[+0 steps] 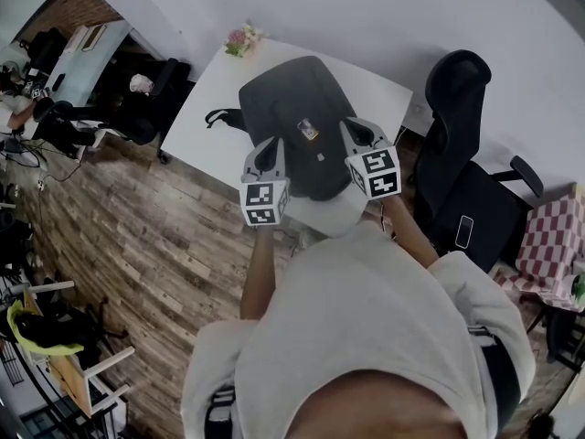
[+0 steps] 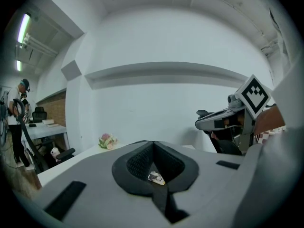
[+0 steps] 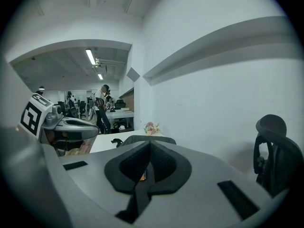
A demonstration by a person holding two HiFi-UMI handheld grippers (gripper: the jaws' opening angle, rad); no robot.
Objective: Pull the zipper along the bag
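Straight ahead at twelve o'clock, the black bag (image 1: pixel 292 108) lies flat on the white table (image 1: pixel 206 108), with a small bunch of flowers (image 1: pixel 242 39) at the table's eleven o'clock corner. My left gripper (image 1: pixel 271 144) and right gripper (image 1: pixel 353 126) hover at the bag's seven and five o'clock, each with its jaws pressed together on nothing.

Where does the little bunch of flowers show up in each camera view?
Head view: flowers near the top, left of centre, at the table's far corner.
Left gripper view: flowers left of centre, a little below mid-height.
Right gripper view: flowers about centre, a little below mid-height.
Shared landmark: the white table they sit on.
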